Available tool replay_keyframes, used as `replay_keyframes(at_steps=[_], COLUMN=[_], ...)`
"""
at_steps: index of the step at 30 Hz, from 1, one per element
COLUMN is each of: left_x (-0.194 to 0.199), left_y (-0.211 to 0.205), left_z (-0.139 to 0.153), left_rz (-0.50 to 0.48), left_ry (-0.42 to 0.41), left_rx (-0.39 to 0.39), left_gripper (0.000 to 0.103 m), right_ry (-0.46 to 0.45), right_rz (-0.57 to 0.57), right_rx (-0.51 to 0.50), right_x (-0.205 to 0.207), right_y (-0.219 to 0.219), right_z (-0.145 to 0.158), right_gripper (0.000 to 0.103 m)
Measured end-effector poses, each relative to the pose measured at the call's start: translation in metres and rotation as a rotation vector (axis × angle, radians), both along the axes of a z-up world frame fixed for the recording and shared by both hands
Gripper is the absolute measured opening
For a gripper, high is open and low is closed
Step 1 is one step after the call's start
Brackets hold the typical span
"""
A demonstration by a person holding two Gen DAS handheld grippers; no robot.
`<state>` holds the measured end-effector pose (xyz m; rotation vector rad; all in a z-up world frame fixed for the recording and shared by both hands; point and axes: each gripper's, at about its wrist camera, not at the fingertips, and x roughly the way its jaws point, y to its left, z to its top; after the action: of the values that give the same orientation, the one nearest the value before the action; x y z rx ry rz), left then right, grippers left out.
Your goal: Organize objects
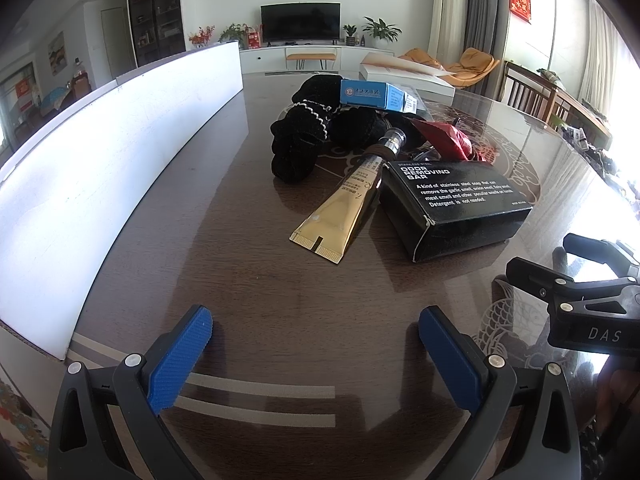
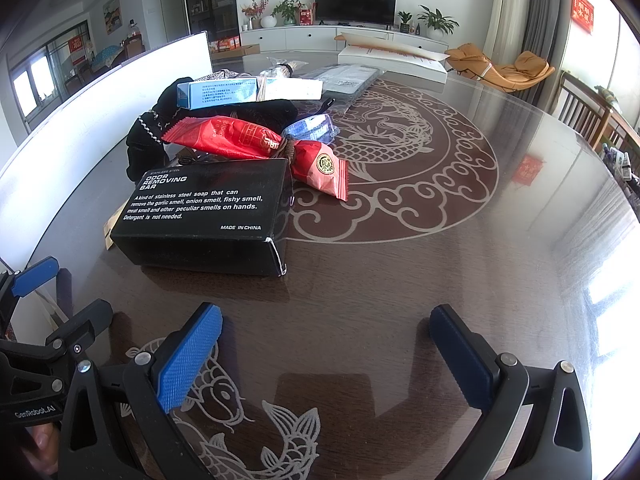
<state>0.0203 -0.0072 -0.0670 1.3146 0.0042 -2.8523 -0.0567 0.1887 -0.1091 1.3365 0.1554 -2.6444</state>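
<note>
Left wrist view: the left hand-held gripper (image 1: 315,344) is spread wide, its blue pads (image 1: 180,356) holding nothing, with bare worktop (image 1: 248,280) between them. Right wrist view: the right hand-held gripper (image 2: 326,354) is likewise wide apart and empty, poised low over the fish inlay of the worktop. Each device shows in the other's view, the right one at 3 o'clock in the left view, the left one at 9 o'clock in the right view, so the two stand side by side, near each other.

Step in hand, as judged: the approach before a first pick; nothing is gripped.

Outward at 12 o'clock from the left hand-held gripper lies the gold tube (image 1: 340,210), crimped end nearest, cap pointing away into the pile. Just beside it at 1 o'clock sits the black box (image 1: 456,204), lettered "ODOR REMOVING BAR". Beyond lie black fabric (image 1: 304,140), a blue carton (image 1: 372,96) resting on top of it, and red snack packets (image 2: 224,136) touching the far edge of the black box. A white board (image 1: 100,152) stands along 9 to 11 o'clock.

Next move, as judged: advance one hand-held gripper to straddle the nearest item, the gold tube or the black box, then close. The box is wide for the jaw span, so a grip across its shorter side is advisable.
</note>
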Motion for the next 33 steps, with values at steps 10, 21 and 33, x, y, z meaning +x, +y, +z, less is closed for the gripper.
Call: replay_keyframes(at_steps=[10, 21, 33], left_x=[0.0011, 0.0022, 0.0009], left_y=[0.0005, 0.0032, 0.0037], left_z=[-0.0002, -0.0019, -0.0037], left_rz=[-0.001, 0.011, 0.012], left_ry=[0.002, 0.006, 0.008], left_rx=[0.001, -0.001, -0.001], left_gripper=[0.103, 0.103, 0.103], right_ry=[0.000, 0.001, 0.001], right_rz=[0.000, 0.001, 0.001], right_rx=[0.000, 0.000, 0.000], right_x=[0.0000, 0.0001, 0.0000], right_y=[0.0000, 0.0002, 0.0003], right_z=[0.0001, 0.0002, 0.0001], right_gripper=[0.103, 0.103, 0.103])
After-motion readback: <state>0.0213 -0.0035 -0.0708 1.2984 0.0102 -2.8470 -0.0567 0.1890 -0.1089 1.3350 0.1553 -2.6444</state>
